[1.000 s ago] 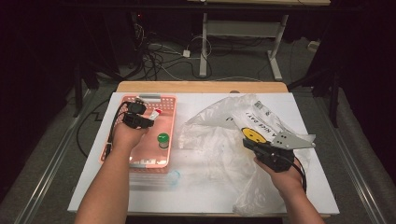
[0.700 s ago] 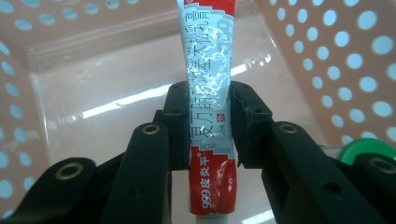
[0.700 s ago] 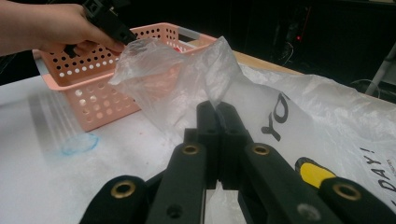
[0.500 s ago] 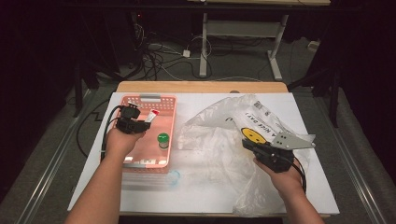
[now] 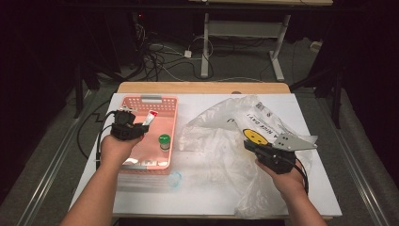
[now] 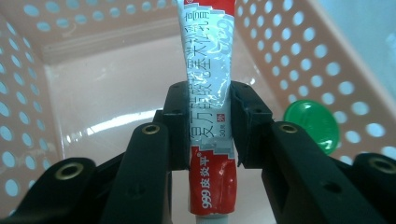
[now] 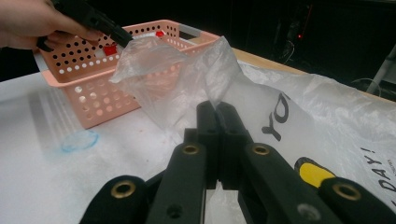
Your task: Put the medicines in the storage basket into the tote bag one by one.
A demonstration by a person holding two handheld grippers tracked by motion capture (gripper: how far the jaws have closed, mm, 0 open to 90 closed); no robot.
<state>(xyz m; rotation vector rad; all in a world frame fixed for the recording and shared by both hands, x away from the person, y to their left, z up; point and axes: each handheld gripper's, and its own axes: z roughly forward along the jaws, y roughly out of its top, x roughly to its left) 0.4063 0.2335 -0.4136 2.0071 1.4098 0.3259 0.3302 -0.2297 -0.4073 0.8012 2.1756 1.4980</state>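
Note:
My left gripper (image 5: pixel 141 126) (image 6: pixel 208 119) is shut on a red and silver ointment tube (image 6: pixel 208 84) (image 5: pixel 151 117), which it holds above the pink perforated basket (image 5: pixel 141 162) (image 6: pixel 88 60). A small jar with a green lid (image 5: pixel 163 140) (image 6: pixel 312 126) stands in the basket to the tube's right. My right gripper (image 5: pixel 250 147) (image 7: pixel 217 121) is shut on a fold of the clear plastic bag (image 5: pixel 226 132) (image 7: pixel 182 84), which bears a yellow smiley face and black print and is spread over the table's right half.
The white table top (image 5: pixel 207 202) ends at a wooden strip (image 5: pixel 202 87) at the far side. A small clear round lid (image 5: pixel 174 178) (image 7: pixel 77 140) lies in front of the basket. Cables and a desk frame stand on the dark floor beyond.
My left gripper with the tube has moved left and lifted a little over the basket. The right gripper and the bag have stayed put.

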